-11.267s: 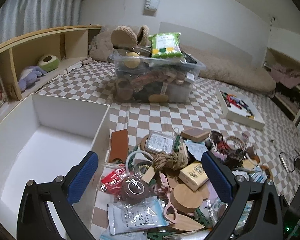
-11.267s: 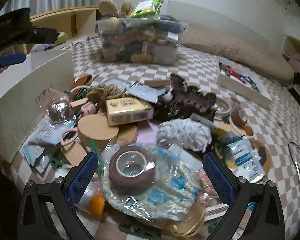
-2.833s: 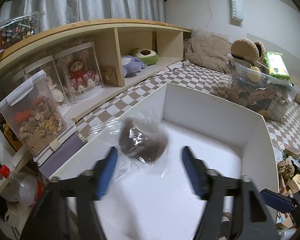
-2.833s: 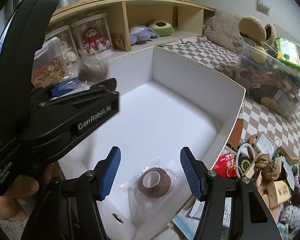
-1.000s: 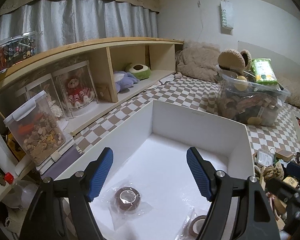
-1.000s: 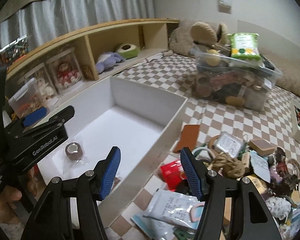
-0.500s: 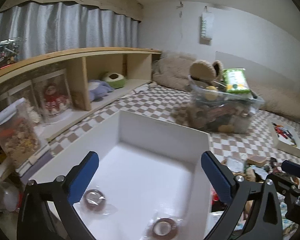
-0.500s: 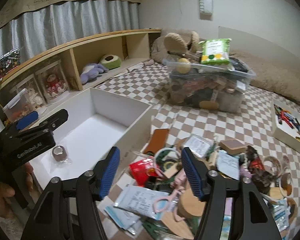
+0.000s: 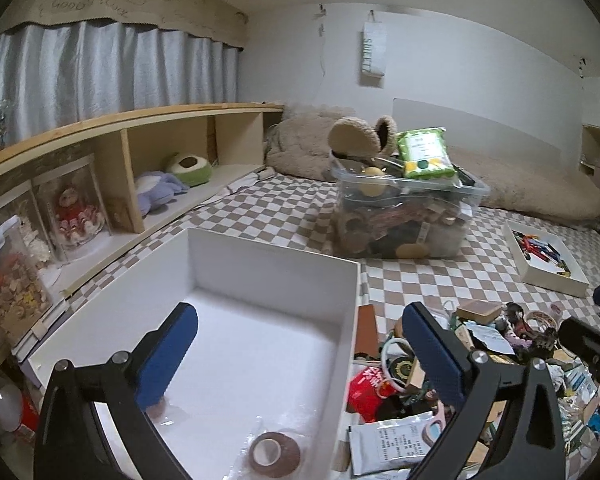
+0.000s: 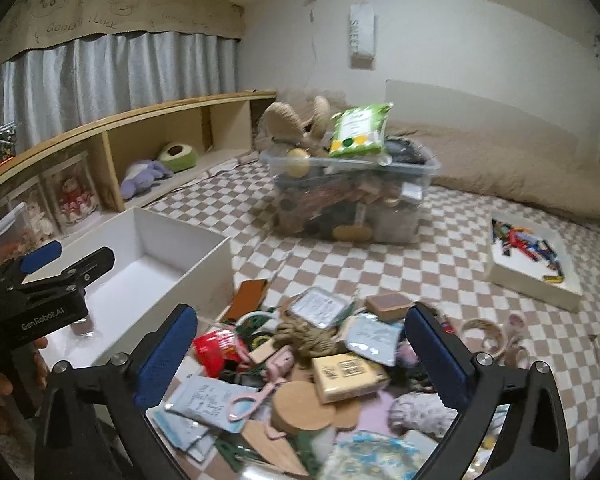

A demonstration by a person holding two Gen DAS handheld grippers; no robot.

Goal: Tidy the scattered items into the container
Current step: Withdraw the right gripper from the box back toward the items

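Checkered bedding carries the white container (image 9: 352, 280), where two bagged tape rolls (image 9: 274, 452) now lie released; beside it the scattered pile (image 10: 320, 364) waits. Left gripper (image 9: 300, 360) and right gripper (image 10: 300, 360) have just opened their jaws, nothing between them, ready for another pick.

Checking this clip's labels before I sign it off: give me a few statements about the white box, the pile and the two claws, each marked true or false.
1. Both claws are open and empty. True: left claw, right claw.
2. The white box holds a roll of brown tape in clear wrap. True.
3. The pile of scattered items lies inside the white box. False: it lies beside the box on the checkered cover.
4. The clear storage bin is empty. False: it is packed, with a green packet on top.
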